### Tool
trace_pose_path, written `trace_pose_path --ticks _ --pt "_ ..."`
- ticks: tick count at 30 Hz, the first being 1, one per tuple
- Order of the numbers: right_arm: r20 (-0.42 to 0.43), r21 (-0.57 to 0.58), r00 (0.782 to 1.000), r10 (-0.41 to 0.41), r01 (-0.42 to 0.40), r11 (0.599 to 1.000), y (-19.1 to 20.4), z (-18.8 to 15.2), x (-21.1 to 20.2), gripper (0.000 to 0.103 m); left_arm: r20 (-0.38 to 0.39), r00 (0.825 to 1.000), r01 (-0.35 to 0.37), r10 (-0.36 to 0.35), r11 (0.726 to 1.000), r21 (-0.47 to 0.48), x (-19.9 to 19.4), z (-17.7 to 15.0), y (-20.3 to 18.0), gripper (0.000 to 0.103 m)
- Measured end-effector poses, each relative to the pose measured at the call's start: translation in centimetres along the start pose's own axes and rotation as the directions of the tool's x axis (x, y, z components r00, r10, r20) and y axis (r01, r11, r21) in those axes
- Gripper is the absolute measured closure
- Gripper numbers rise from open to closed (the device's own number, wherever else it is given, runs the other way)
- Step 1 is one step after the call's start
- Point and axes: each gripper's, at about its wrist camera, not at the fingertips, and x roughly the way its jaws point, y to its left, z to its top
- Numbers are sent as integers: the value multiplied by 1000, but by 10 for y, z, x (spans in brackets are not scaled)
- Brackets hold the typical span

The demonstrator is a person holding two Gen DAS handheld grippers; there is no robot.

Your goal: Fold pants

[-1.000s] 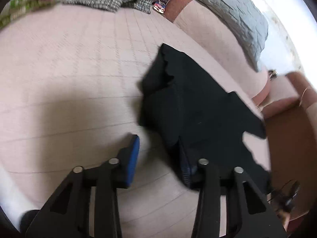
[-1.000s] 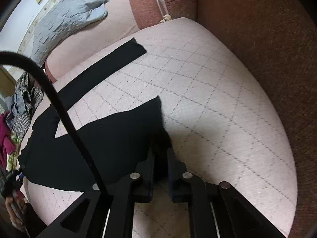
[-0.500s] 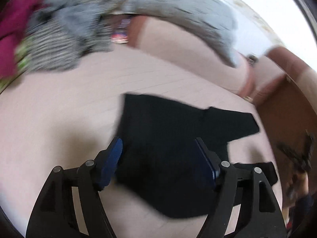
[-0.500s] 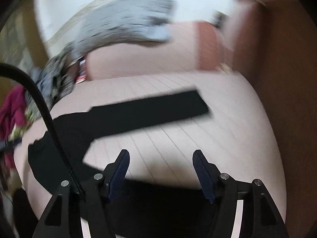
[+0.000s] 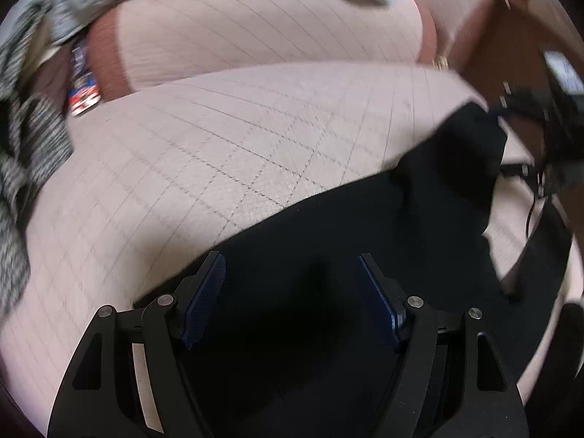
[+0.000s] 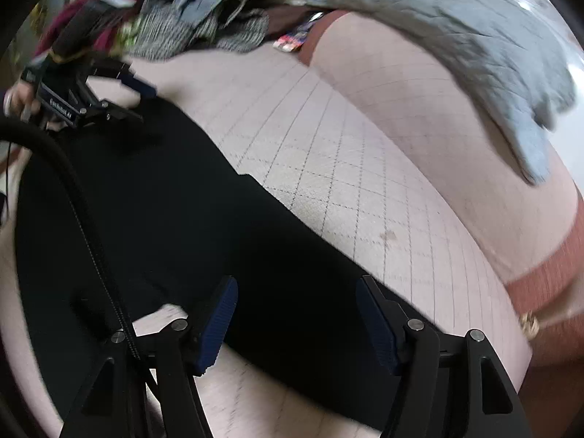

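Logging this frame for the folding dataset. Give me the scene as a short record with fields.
surface: quilted pink cushion
garment: black pants, spread out flat, legs apart
left gripper: open, over the pants, holding nothing
right gripper: open, over a pant leg, holding nothing
background: grey quilted blanket on the backrest; clothes pile at the far end

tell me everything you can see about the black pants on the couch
The black pants are plain, matte, soft-looking cloth with no visible pattern or trim. They lie spread fairly flat on the pink quilted couch seat, not yet folded. In the right wrist view one leg runs as a long band beneath the open right gripper, and the wider part reaches toward the left gripper, which is also open above the cloth. Neither gripper's jaws pinch the fabric. Fine details are lost in blur and darkness.
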Motion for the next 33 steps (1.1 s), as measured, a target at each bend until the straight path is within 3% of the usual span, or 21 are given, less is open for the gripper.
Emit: trace_pose_path --ticks 7,10,12,13,14,16,17,18,22,28,30,33 --pt "-86 -25 996 11 -14 1000 -33 17 45 34 -34 997 -61 67 983 171 32 19 -10 29" --pt "-140 8 989 47 -46 999 -46 17 67 34 -57 997 -46 58 979 200 46 24 -14 29" --pt "-108 23 990 90 -88 996 -45 15 68 51 -47 998 -28 38 981 193 49 26 -13 29" --pt "-95 10 990 100 -99 995 -38 15 67 76 -53 998 -17 27 984 177 52 25 -10 30" --pt "-83 -25 995 61 -63 998 -28 14 65 88 -52 999 0 9 987 158 52 25 -9 36" --pt "-92 -98 995 -45 36 995 -7 12 61 98 -33 999 23 -19 989 148 47 23 -10 55" --pt "-92 -110 994 -66 55 992 -3 11 57 99 -23 1000 20 -17 988 153 42 23 -15 80" --pt "-75 -110 994 -85 77 991 0 9 45 99 -6 1000 -18 19 987 159 37 23 -19 95" --pt "30 -37 991 -130 131 991 3 -7 -18 100 89 995 -64 52 988 139 3 15 -27 96" --pt "115 -20 972 -204 208 978 64 -55 -117 100 297 955 -32 -9 991 132 -93 -25 -63 97" --pt "114 -13 971 -212 215 977 99 -78 -138 100 317 948 -7 -29 993 114 -115 -50 -75 97" --pt "88 -5 979 -184 185 983 149 -112 -147 100 281 959 33 -46 998 48 -121 -100 -90 97"
